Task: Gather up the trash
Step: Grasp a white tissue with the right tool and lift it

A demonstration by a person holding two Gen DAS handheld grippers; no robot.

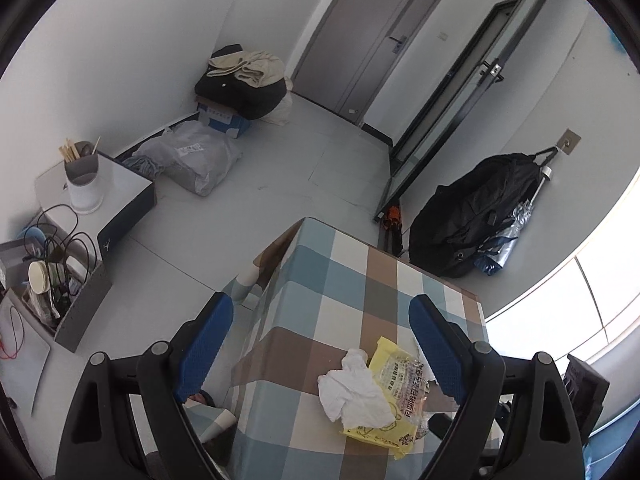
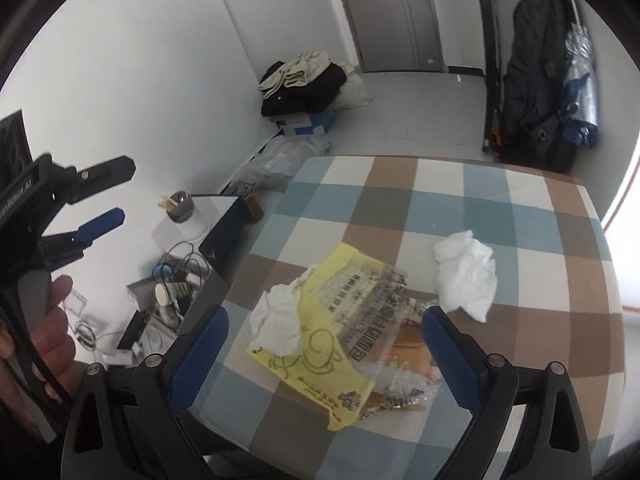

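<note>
Table: the checked cloth in blue, brown and cream runs out ahead of both sets of jaws.
Black bag: hanging on the wall far beyond the left jaws, a silver-blue umbrella beside it.
Clothes heap: black and beige pile on a blue box, far ahead by the grey door.
Side clutter: a white cup of chopsticks and tangled cables, off the left jaws' left finger.
Yellow wrapper: the printed bag lies flat on the cloth between the right jaws; its writing is too blurred to read.
Tissues: one crumpled white tissue sits on the wrapper just inside the right jaws' left finger; a second tissue lies just past the right fingertip.
Right gripper: spread wide, gripping nothing, straddling the wrapper.
Left gripper: wide apart too, nothing held, wrapper and tissue nearer its right finger.
Lettering: white print on the left gripper's body, only partly legible.
</note>
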